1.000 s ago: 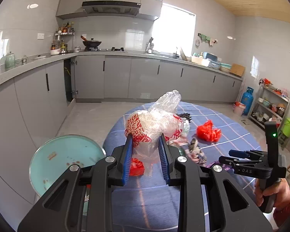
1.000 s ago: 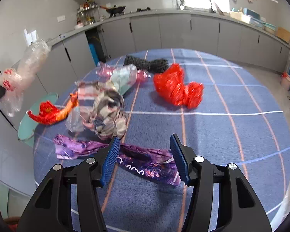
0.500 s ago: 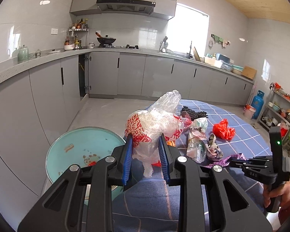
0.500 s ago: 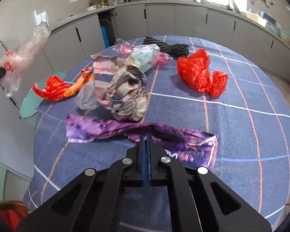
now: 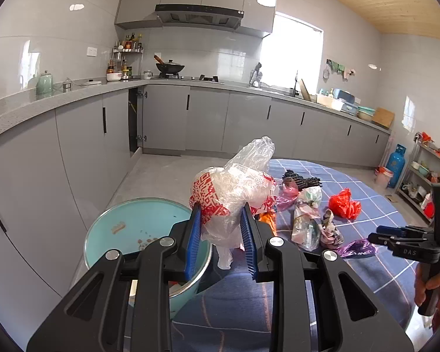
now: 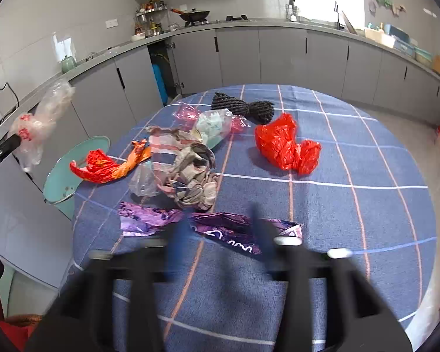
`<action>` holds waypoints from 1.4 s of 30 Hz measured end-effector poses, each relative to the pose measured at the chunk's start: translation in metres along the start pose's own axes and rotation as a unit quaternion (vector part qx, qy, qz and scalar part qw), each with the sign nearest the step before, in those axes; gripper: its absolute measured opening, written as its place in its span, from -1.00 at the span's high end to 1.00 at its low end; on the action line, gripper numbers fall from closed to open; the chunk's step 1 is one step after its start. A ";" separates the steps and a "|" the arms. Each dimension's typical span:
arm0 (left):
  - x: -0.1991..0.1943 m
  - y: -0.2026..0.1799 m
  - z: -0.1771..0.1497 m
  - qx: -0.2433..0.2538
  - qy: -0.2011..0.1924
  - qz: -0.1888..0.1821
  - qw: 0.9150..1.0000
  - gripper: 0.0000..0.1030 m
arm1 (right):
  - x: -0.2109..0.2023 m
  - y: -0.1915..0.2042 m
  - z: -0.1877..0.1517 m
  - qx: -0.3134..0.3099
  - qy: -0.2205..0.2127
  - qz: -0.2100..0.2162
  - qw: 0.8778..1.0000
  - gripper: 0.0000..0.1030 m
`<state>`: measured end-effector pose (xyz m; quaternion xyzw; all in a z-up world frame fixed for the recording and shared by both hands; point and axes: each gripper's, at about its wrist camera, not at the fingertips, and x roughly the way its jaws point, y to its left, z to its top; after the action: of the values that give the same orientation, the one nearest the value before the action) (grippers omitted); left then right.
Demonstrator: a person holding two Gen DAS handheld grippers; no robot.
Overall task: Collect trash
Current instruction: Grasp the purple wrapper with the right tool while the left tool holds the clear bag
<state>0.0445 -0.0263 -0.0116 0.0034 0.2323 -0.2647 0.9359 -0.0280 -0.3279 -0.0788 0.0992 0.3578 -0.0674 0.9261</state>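
Clear plastic bag (image 5: 234,196) upright in left gripper (image 5: 221,239), crumpled top leaning right.

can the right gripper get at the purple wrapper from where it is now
Probably yes: the right gripper is open, blurred, with the purple wrapper lying flat on the table right ahead, nothing over it.

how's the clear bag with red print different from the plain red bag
The clear bag with red print is see-through; the plain red bag is solid red. The clear bag is pinched in the left gripper, off the table by the teal bin; the red bag lies loose on the checked tablecloth. Both are crumpled thin plastic.
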 end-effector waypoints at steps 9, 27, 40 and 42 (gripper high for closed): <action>0.000 0.021 -0.005 -0.012 0.009 0.026 1.000 0.48 | 0.049 -0.012 0.003 -0.022 0.063 0.013 0.998 -0.06; -0.003 0.030 -0.006 -0.018 0.006 0.028 0.999 0.48 | 0.043 0.004 0.001 -0.102 0.071 -0.007 0.992 -0.05; -0.008 0.042 -0.010 -0.028 0.008 0.042 0.999 0.48 | 0.061 0.017 -0.010 -0.142 0.117 0.037 0.982 0.17; -0.008 0.043 -0.012 -0.030 0.009 0.042 0.999 0.48 | 0.056 0.019 -0.014 -0.137 0.123 0.042 0.982 0.35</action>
<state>0.0543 0.0160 -0.0236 -0.0129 0.2483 -0.2182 0.9437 0.0080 -0.3089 -0.1245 -0.0066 0.4700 0.0337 0.8820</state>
